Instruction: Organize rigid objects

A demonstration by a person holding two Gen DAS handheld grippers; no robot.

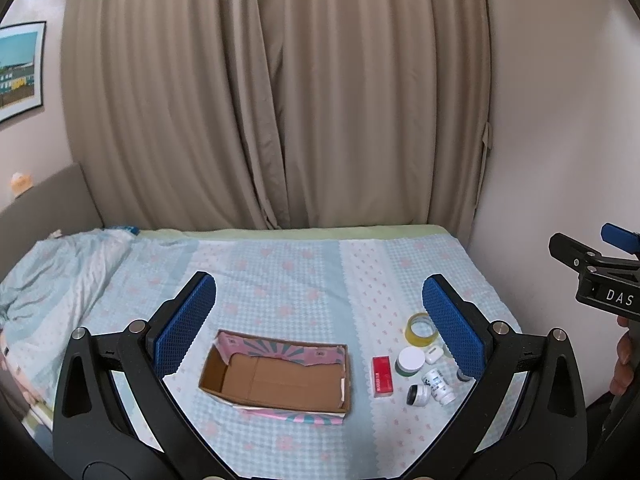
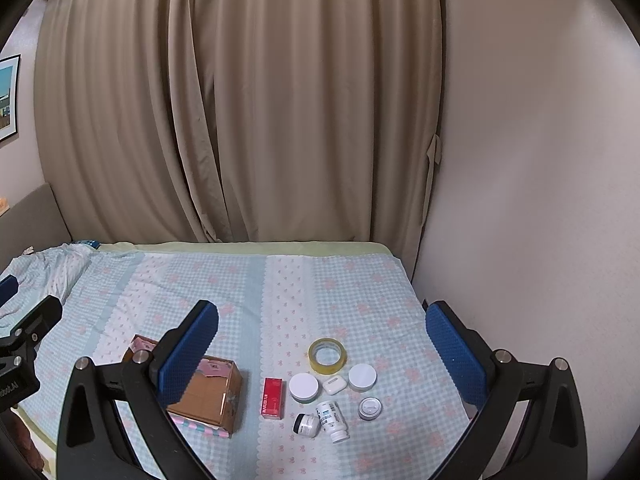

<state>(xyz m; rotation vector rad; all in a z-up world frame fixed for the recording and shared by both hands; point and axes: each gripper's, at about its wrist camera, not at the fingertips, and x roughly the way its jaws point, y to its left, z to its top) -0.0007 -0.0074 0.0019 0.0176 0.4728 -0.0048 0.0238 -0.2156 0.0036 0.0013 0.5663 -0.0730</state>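
Plastic jars (image 2: pixel 304 386) and bottle (image 2: pixel 333 420) beside the empty box (image 1: pixel 276 376) look light, stiff and slick; pinch each across its round body. Your left gripper (image 1: pixel 320 320) and right gripper (image 2: pixel 322 344) both hang spread wide, holding nothing.

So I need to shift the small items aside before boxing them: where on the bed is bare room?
Free: the checked bedspread between the open cardboard box and the beige curtain. Crowded: right of the box, where the red carton, yellow tape roll, jars and bottles cluster.
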